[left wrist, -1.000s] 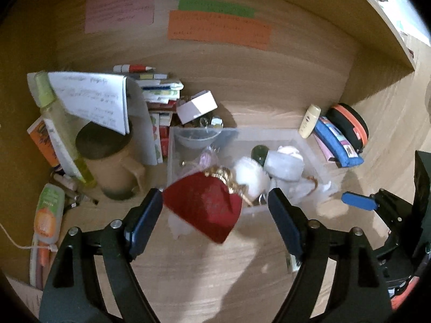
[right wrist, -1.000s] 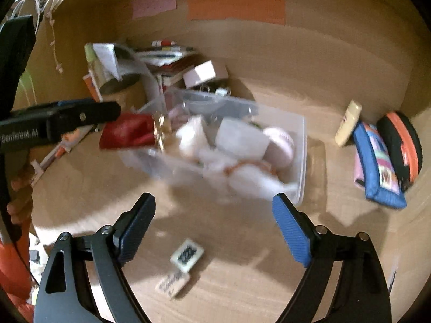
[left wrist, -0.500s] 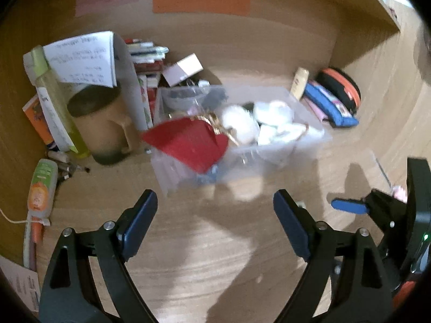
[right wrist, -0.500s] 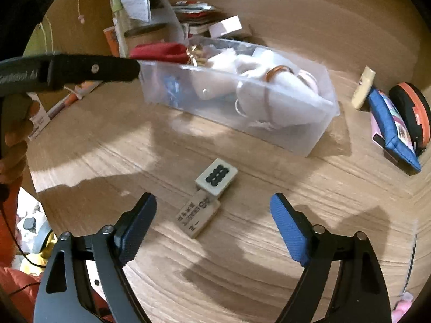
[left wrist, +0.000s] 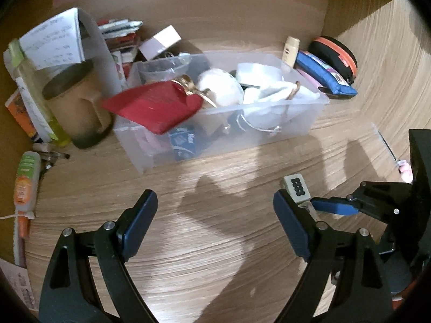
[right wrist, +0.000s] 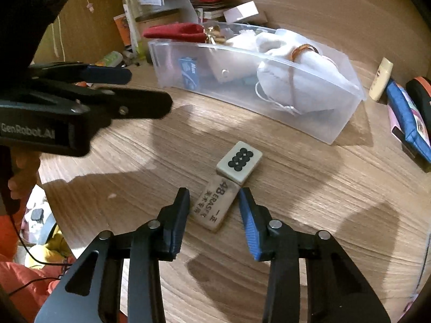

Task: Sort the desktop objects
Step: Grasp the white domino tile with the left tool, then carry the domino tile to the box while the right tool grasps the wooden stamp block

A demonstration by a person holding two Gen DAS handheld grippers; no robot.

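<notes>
- The right hand-held gripper is low over the worktop in front of the clear bin; its jaws are closing around the eraser, which lies flat between them. The pads look close to its long sides, but no firm pinch shows yet.
- The eraser's far end touches, perhaps sits slightly under, the mahjong tile, which lies between it and the bin.
- The left hand-held gripper hangs wide open over bare worktop in front of the bin, holding nothing.
- Risk: the eraser sits at a slant to the jaws, so the closing pads may twist it or squirt it out.
- Risk: lifting could drag or flip the tile, since the two touch.
- Risk: the bin is already piled high with a red pouch and white bags; a dropped eraser could bounce off them.
</notes>
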